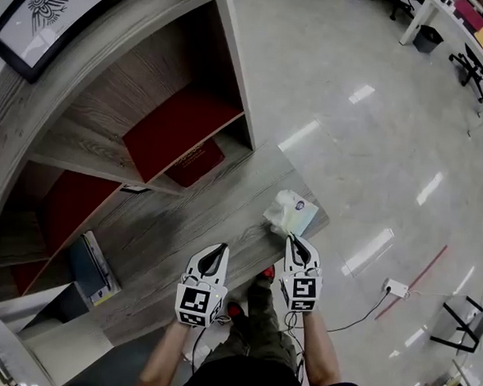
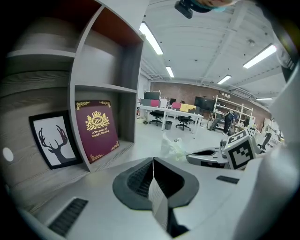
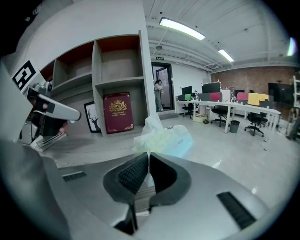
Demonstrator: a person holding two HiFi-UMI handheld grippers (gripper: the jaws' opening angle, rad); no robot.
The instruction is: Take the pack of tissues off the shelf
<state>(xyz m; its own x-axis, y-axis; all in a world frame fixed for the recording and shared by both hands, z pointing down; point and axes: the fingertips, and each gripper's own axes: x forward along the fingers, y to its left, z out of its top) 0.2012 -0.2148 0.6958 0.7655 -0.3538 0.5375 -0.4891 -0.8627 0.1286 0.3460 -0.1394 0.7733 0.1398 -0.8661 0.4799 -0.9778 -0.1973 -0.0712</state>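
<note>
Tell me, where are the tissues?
In the head view the tissues are right of centre, pinched in the right gripper, at the right end of the wooden ledge.

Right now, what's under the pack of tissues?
The pack of tissues, pinched by the right gripper, is over a corner of the grey wooden ledge. The wood beneath is covered; contact unclear.

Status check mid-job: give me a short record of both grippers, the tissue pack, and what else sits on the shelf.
right gripper: shut on the tissue pack, pinching its wrapper
left gripper: shut, nothing between its jaws, beside the right one
tissue pack position: ahead of the right jaws, at the outer edge of the shelf ledge; cannot tell if it touches the ledge
other items: red book upright in a lower bay, deer picture leaning beside it
</note>
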